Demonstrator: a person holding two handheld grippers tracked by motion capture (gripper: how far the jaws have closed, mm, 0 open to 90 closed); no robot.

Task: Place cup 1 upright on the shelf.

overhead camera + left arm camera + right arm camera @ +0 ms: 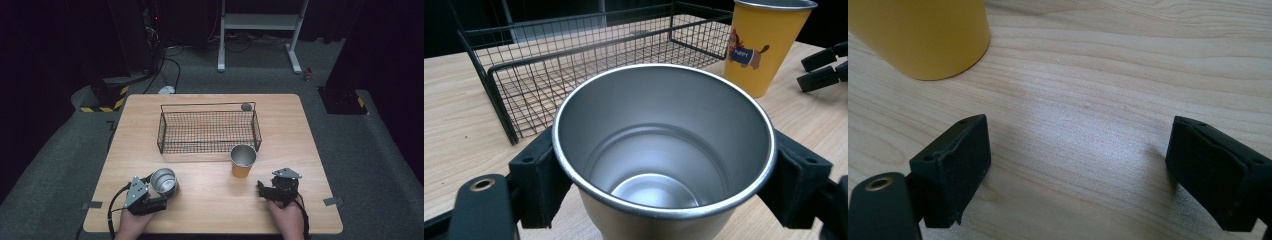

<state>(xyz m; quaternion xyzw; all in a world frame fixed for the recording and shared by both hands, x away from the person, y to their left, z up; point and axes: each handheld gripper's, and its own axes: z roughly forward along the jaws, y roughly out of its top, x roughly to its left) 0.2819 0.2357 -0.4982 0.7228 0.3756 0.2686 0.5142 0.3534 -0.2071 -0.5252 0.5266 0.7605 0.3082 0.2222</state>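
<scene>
While left claw (664,185) grips one steel cup (664,150) | right claw (1080,170) wide, empty | one yellow cup (243,161)

We see a bare steel cup (164,180) standing upright and empty, near left on the table, clamped at its rim.

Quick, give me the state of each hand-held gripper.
Left hand-held gripper: shut on the steel cup.
Right hand-held gripper: open, holding nothing.

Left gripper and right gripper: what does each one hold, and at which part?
The left gripper clamps the silver cup at its rim, one pad on each side. The right gripper is open, holding nothing.
</scene>
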